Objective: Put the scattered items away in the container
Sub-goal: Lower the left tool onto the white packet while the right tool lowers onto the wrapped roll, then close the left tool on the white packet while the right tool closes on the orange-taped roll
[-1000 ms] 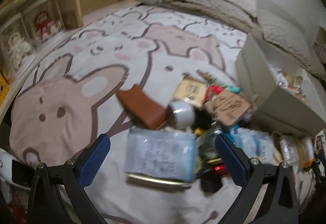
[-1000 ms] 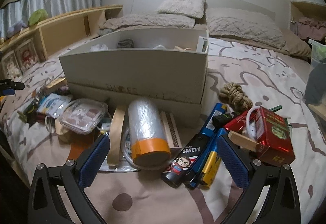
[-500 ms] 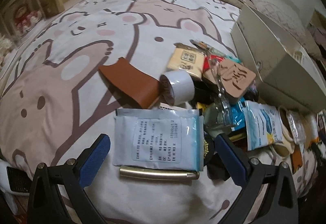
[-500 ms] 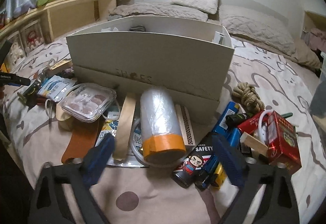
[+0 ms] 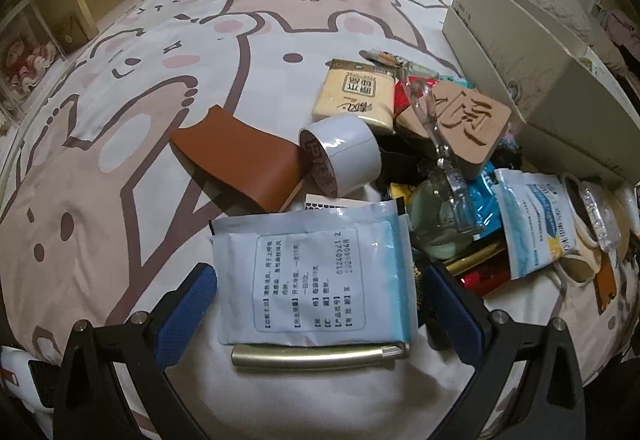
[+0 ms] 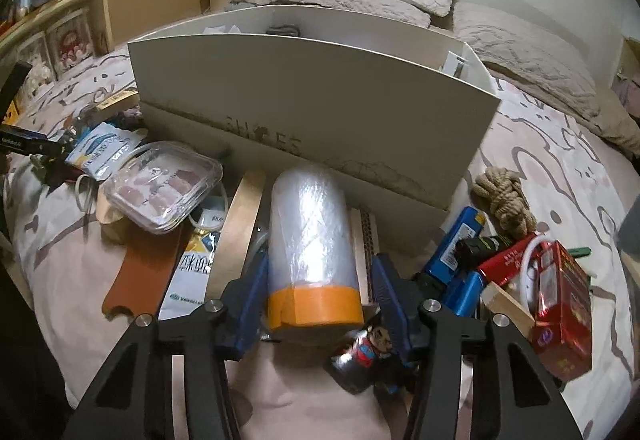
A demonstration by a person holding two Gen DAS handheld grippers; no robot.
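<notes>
My left gripper [image 5: 316, 300] is open, its fingers on either side of a pale blue packet [image 5: 316, 276] that lies flat on the bed above a brass tube [image 5: 320, 356]. My right gripper [image 6: 316, 288] is shut on a clear plastic-film roll with an orange end [image 6: 312, 240], its pads pressing both sides. The white shoe box [image 6: 320, 100] stands just behind the roll; it also shows at the right of the left wrist view [image 5: 536, 52].
The left wrist view shows a brown leather piece [image 5: 244, 160], white tape roll [image 5: 340, 156], yellow packet [image 5: 356, 96] and carved wooden block [image 5: 464, 124]. The right wrist view shows a clear lidded tub [image 6: 164, 188], rope bundle [image 6: 504, 196], blue tube [image 6: 452, 244] and red carton [image 6: 564, 296].
My left gripper moved down over the blue packet. My right gripper moved forward and closed on the film roll.
</notes>
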